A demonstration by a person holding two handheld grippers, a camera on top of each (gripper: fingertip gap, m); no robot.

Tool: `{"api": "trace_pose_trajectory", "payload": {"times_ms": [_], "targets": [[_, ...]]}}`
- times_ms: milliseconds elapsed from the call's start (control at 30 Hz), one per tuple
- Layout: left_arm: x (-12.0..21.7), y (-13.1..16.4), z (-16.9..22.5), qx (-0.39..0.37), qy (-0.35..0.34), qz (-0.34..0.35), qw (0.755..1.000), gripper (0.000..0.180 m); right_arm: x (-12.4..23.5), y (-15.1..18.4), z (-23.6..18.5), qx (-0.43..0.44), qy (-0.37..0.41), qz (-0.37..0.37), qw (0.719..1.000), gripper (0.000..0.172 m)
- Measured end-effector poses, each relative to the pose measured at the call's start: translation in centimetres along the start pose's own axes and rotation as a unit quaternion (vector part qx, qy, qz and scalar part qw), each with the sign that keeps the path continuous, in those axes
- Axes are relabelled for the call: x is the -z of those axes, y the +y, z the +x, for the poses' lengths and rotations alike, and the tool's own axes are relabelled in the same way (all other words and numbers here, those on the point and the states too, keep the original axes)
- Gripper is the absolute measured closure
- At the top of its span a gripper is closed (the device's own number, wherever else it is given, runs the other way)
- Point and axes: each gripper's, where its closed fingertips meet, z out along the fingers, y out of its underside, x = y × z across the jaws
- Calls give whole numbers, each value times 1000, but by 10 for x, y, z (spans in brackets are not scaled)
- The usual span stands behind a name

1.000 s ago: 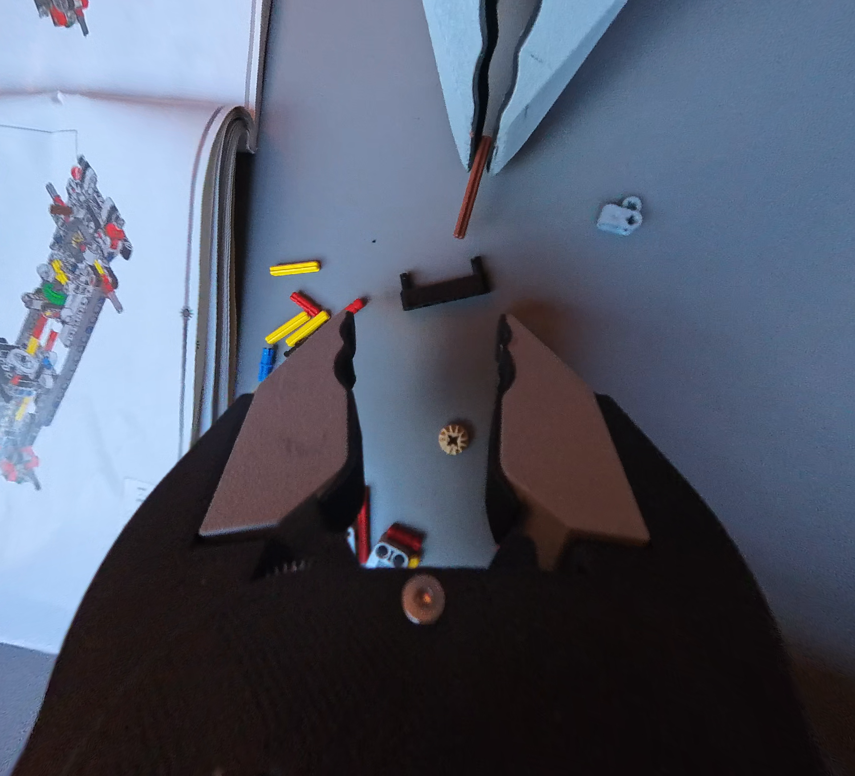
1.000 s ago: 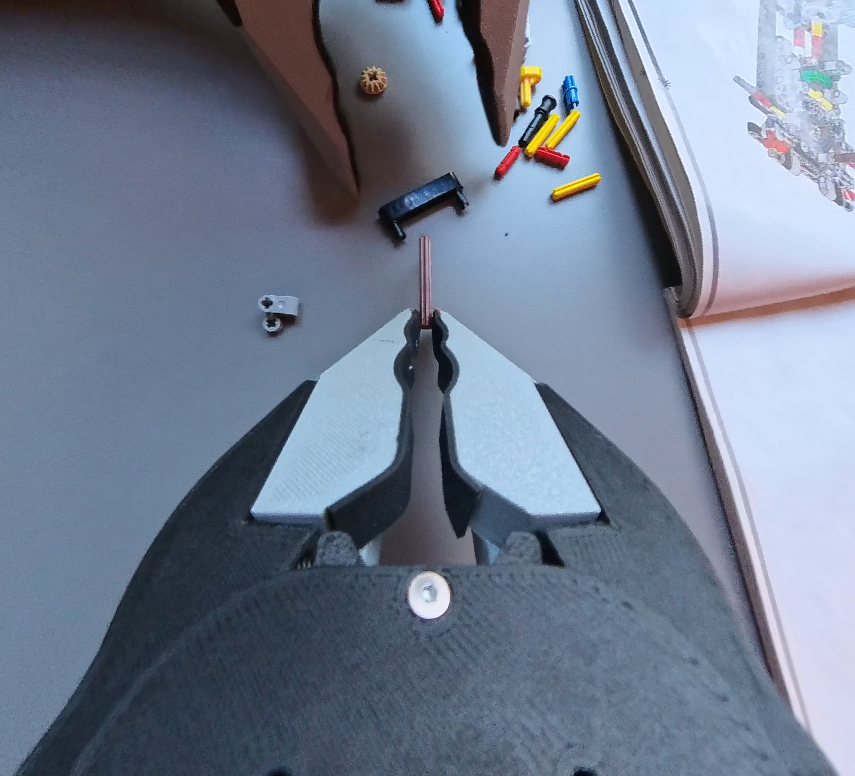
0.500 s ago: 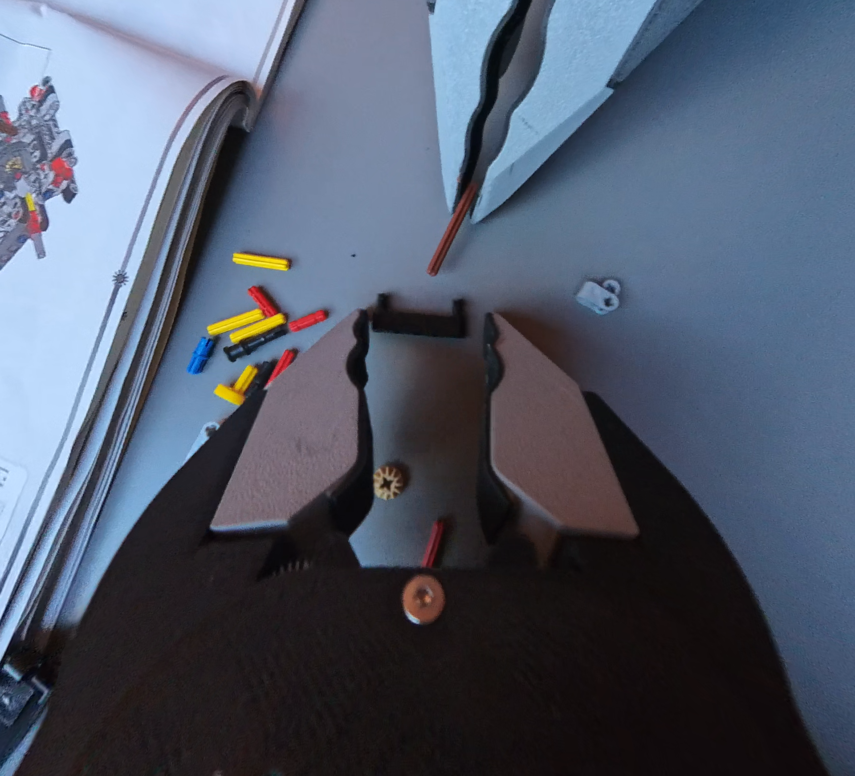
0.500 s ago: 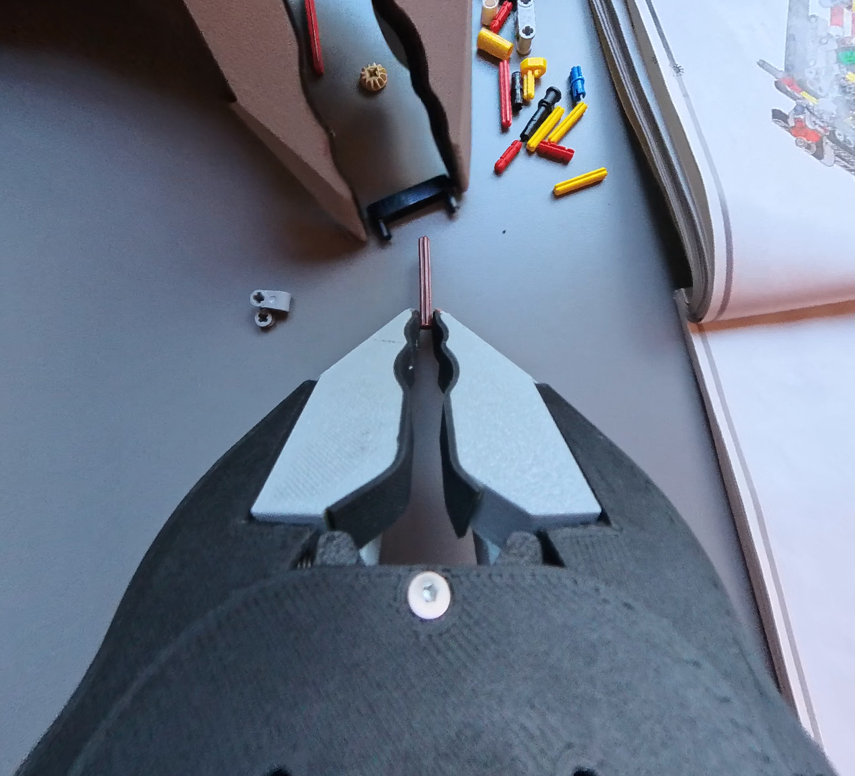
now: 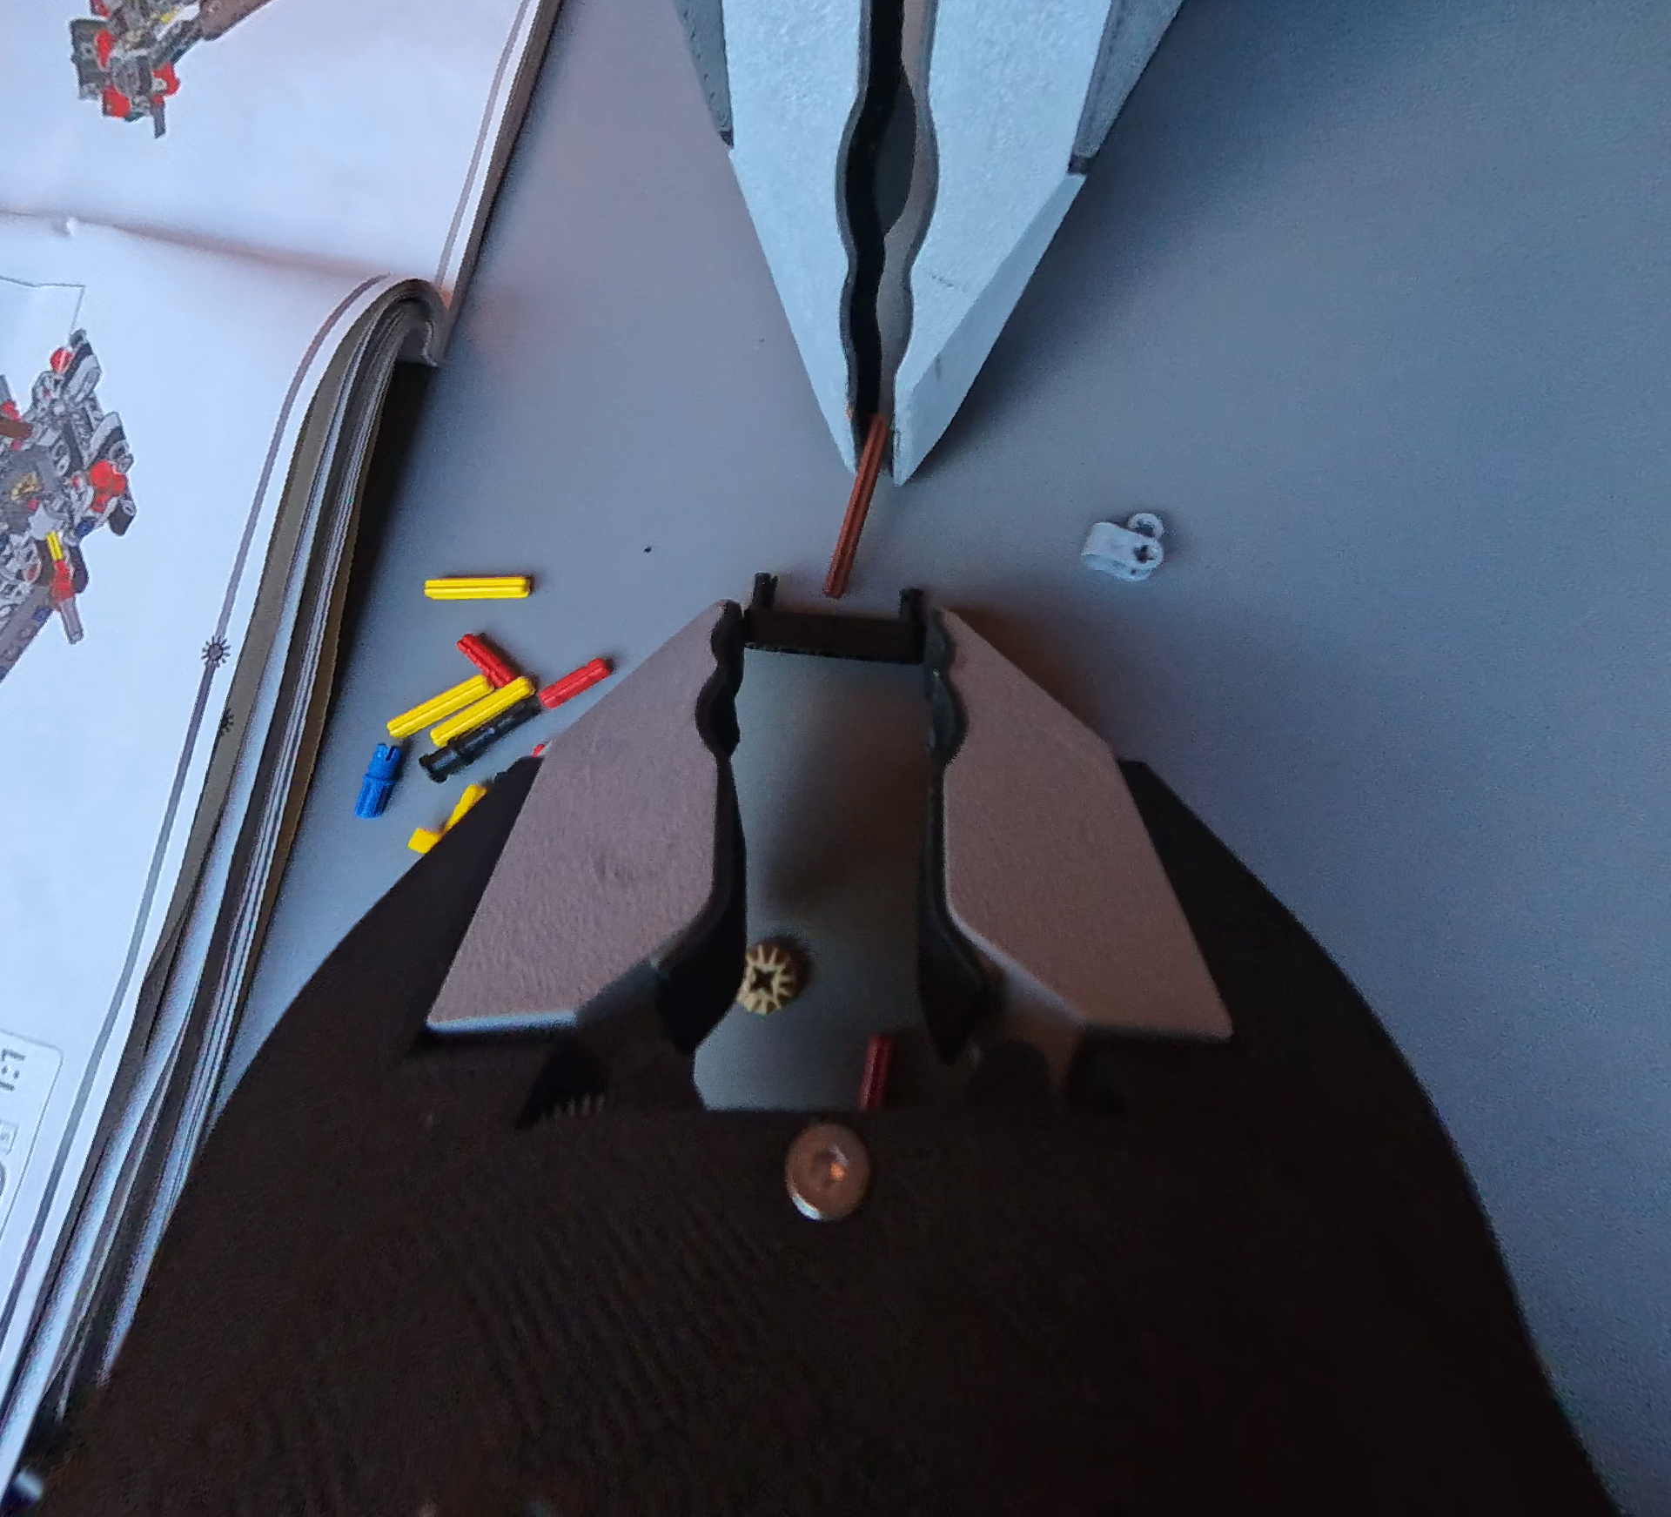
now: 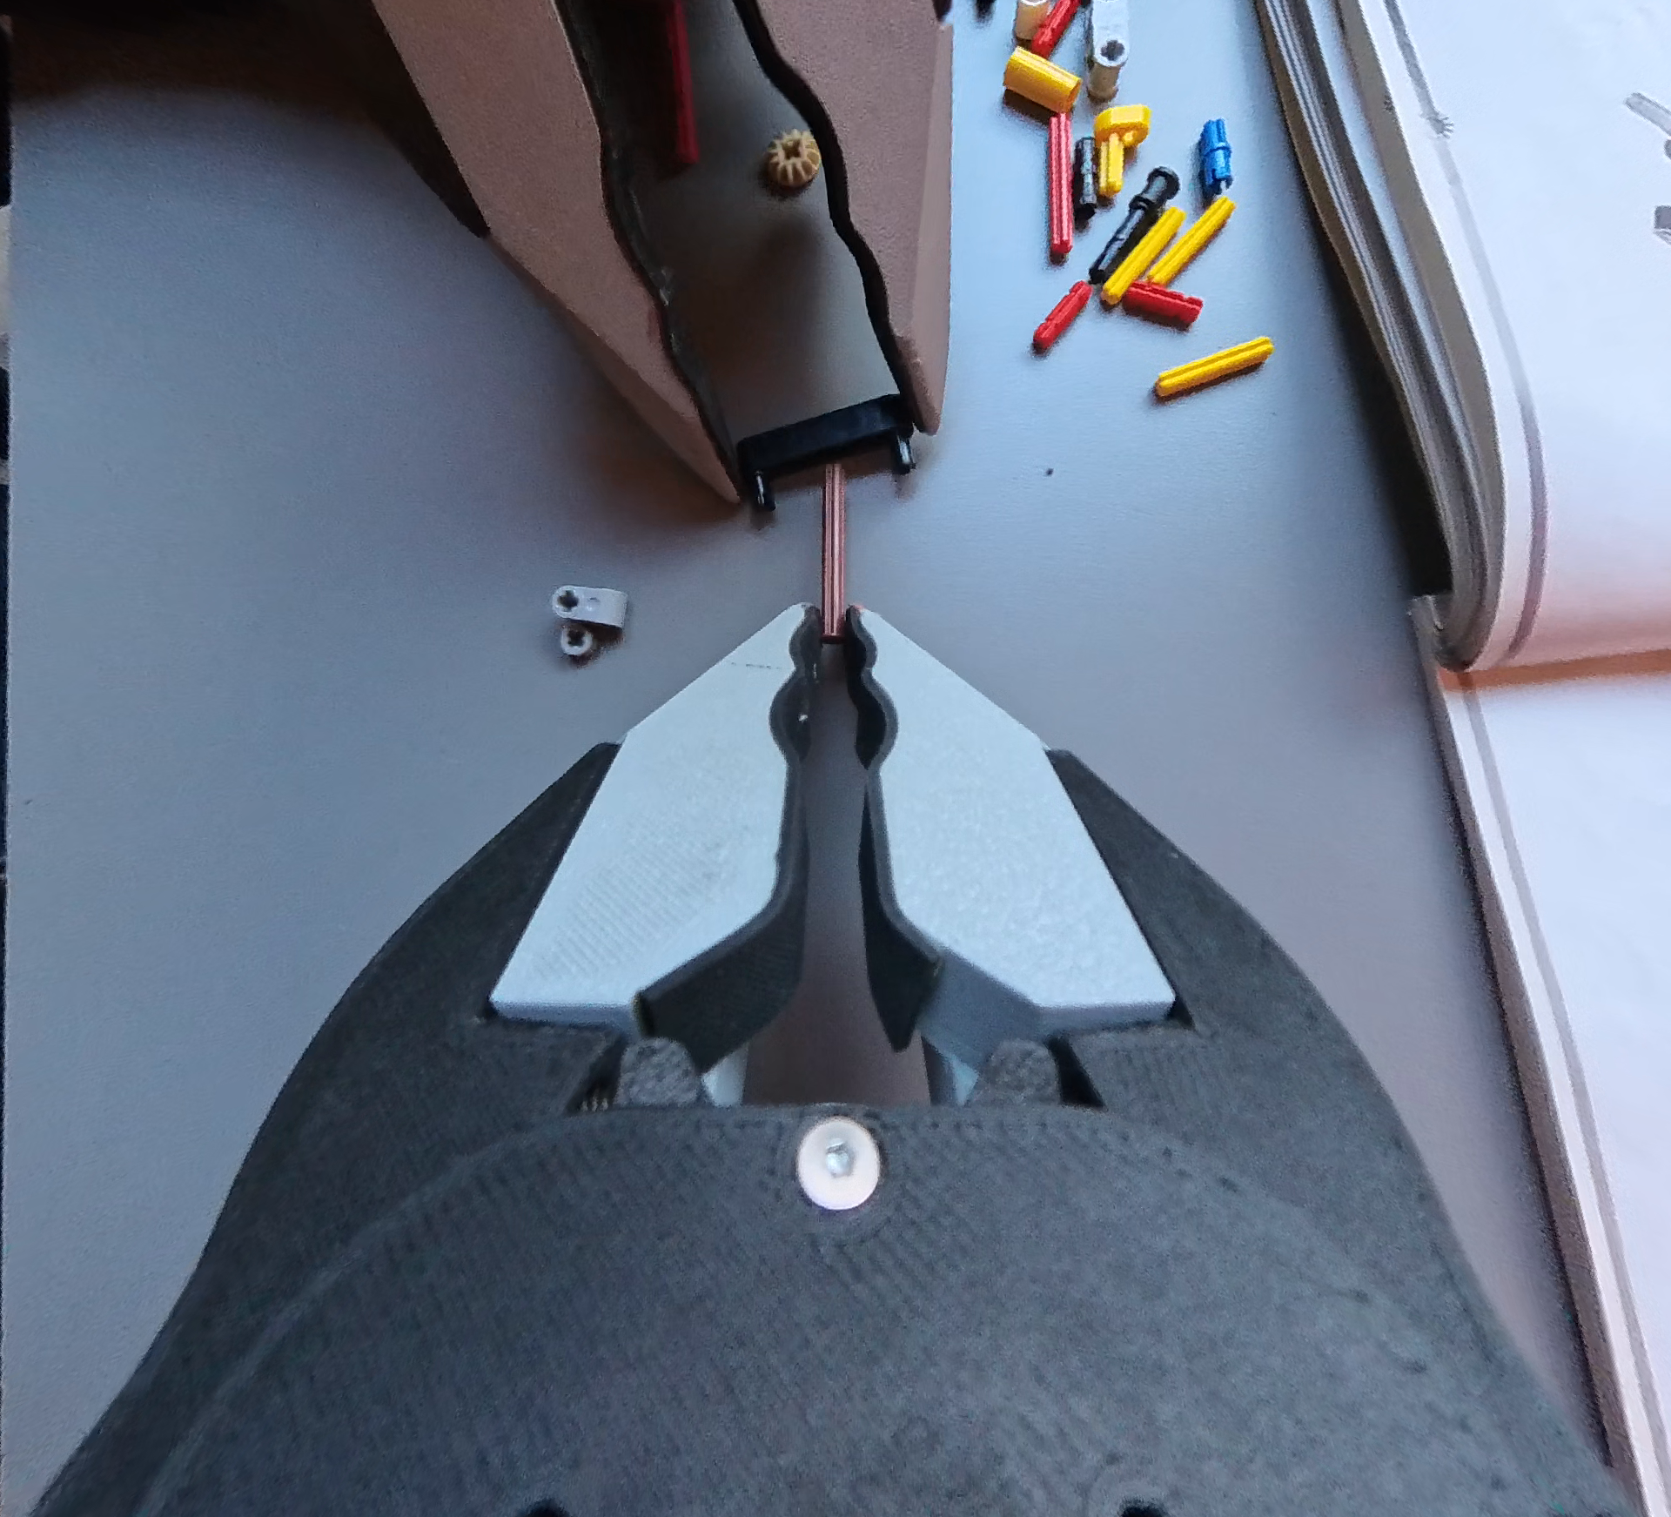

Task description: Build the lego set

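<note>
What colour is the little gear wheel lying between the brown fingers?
Tan gear wheel, clearest in the right wrist view.

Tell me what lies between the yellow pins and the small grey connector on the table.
In both wrist views, the left tool with a black bracket between its tips, and the brown axle held by the right tool.

open booklet [image 5: 271, 208], loose coloured pins [image 6: 1166, 253], grey connector [image 6: 590, 610]

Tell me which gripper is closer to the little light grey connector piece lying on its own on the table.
Right. The right gripper is beside the grey connector; the left gripper, around a black bracket, is farther.
</note>
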Motion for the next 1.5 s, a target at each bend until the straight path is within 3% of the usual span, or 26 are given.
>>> {"api": "trace_pose_trajectory", "payload": {"times_ms": [567,933,1100,1367,1500], "targets": [[0,-1,3,-16,6,5,1000,142,-4,-3,-3,25,13,-20,999,169],[-1,0,8,20,39,3,999,142,-4,-1,-3,131,52,-60,988,170],[-1,0,7,30,35,7,999,142,-5,-3,-9,-56,-65,-28,996,170],[1,0,8,6,21,9,1000,142,-5,-4,-12,-49,-58,-38,996,170],[2,-2,9,-49,-3,16,999,142,-4,-3,-17,-154,-141,-13,978,169]]}}
